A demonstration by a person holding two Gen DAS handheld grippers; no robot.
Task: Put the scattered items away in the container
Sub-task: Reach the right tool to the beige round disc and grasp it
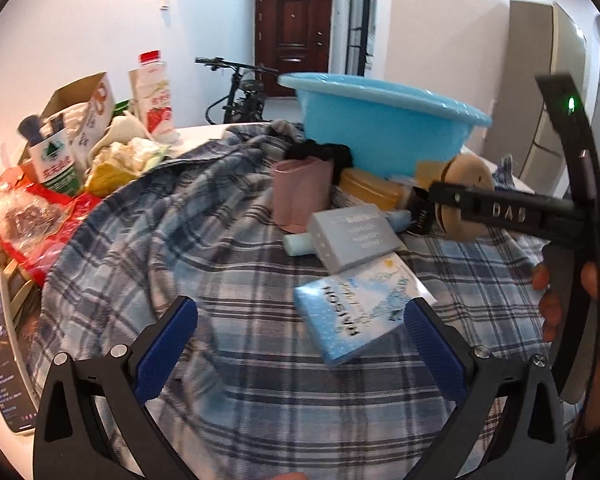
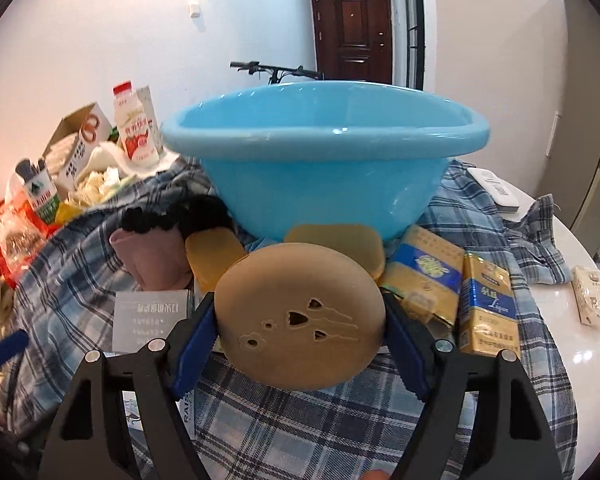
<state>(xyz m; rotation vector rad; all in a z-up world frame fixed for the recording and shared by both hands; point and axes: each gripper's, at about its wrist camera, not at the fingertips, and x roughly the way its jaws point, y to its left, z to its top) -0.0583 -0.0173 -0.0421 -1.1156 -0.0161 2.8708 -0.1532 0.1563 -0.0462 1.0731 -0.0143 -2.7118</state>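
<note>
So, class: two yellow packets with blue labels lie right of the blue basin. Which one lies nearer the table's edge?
The narrower upright-printed yellow packet, lying right of the wider yellow packet, which sits closer to the blue plastic basin.

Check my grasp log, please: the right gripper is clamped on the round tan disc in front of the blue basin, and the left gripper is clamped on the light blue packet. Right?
Not quite. The left gripper is open; the left wrist view shows the light blue packet lying on the cloth between its fingers, unpinched. The right gripper does clamp the round tan disc before the blue basin.
</note>
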